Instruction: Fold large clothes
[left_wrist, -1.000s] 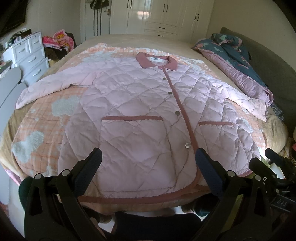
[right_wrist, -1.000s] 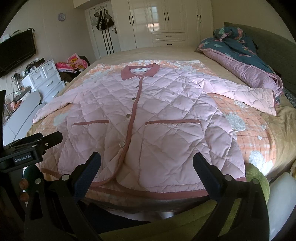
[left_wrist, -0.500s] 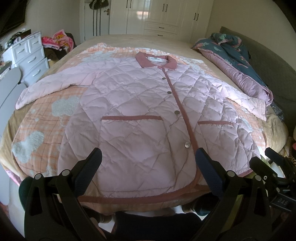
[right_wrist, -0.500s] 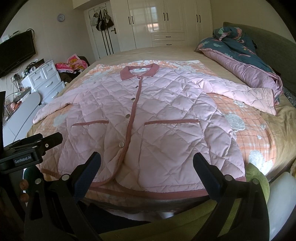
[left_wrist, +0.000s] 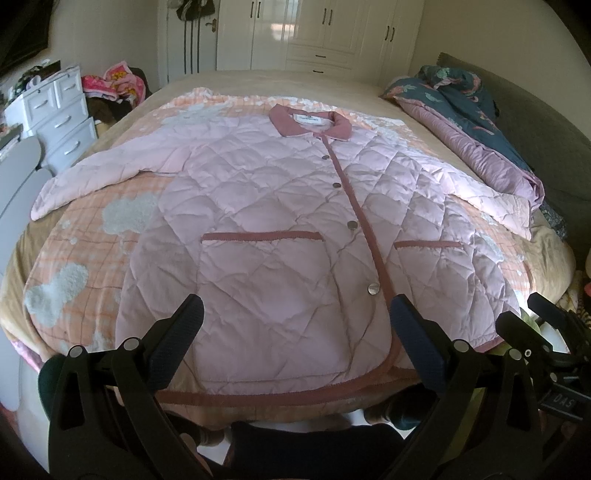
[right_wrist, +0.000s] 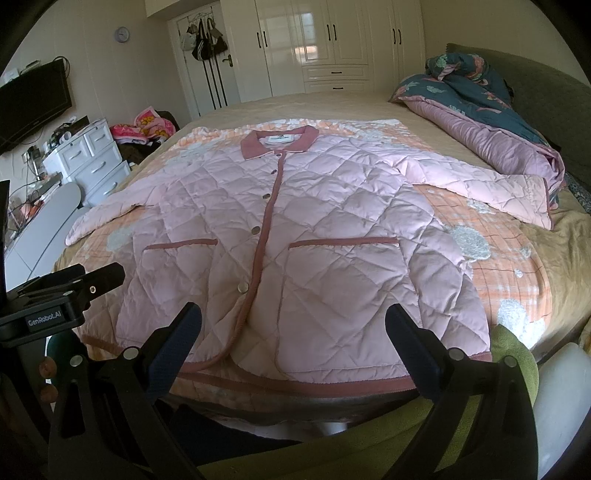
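A pink quilted jacket (left_wrist: 280, 206) (right_wrist: 314, 229) with a darker pink collar, trim and two pockets lies flat and buttoned on the bed, both sleeves spread out to the sides. Its hem hangs at the near edge of the bed. My left gripper (left_wrist: 295, 332) is open, hovering just short of the hem on the jacket's left half. My right gripper (right_wrist: 293, 332) is open too, held before the hem on the right half. Neither holds anything. The right gripper's body (left_wrist: 546, 332) shows at the right edge of the left wrist view.
An orange plaid blanket (left_wrist: 85, 258) lies under the jacket on the beige bed (right_wrist: 295, 107). A rolled dark floral quilt (right_wrist: 480, 103) sits at the right. White drawers (left_wrist: 62, 114) stand at the left, wardrobes (right_wrist: 332, 44) behind. A green cushion (right_wrist: 513, 354) is near right.
Almost nothing has changed. Both grippers stay open at the near edge of the bed, with only a very slight drift of the views.
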